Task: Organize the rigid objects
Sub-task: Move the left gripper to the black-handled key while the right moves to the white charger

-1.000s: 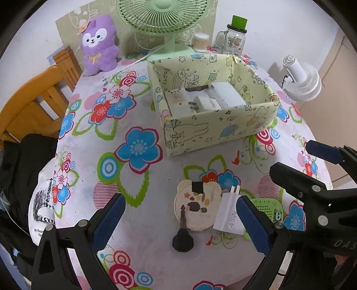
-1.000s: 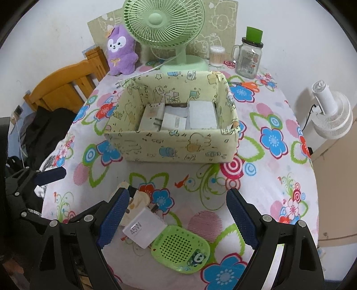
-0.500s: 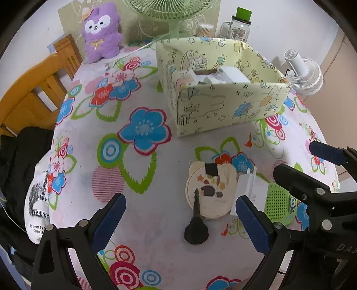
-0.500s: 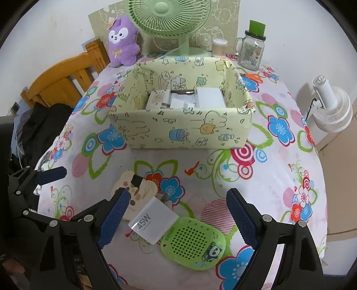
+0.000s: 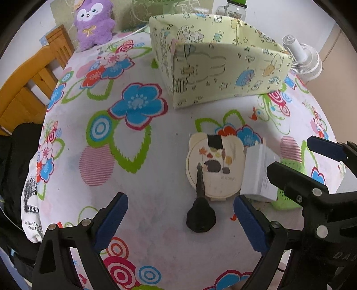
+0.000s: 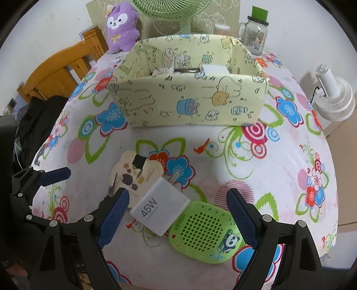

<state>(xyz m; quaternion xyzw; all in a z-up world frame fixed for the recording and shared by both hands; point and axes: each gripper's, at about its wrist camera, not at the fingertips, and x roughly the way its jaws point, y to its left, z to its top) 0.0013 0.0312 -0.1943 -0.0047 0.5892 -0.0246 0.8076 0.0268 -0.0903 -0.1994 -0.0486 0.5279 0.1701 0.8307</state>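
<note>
A black key (image 5: pixel 200 207) lies on the flowered tablecloth, its blade resting on a cream bear-shaped coaster (image 5: pixel 215 169). My left gripper (image 5: pixel 180 223) is open, low over the table, with the key between its fingers. A white 45W charger (image 6: pixel 160 208) leans on a green perforated case (image 6: pixel 207 234). My right gripper (image 6: pixel 176 219) is open around the charger and case. The pale green cartoon-print box (image 6: pixel 189 100) stands behind, holding several white items. The coaster also shows in the right wrist view (image 6: pixel 133 174).
A purple plush (image 6: pixel 121 26), a green fan (image 6: pixel 171 13) and a glass jar with a green lid (image 6: pixel 255 33) stand at the table's back. A wooden chair (image 5: pixel 29 84) with dark clothing is at the left. A white fan (image 6: pixel 334 96) stands off the right edge.
Both grippers have dropped lower and moved forward toward the objects. The key now sits between the left fingers, and the charger and case between the right fingers.
</note>
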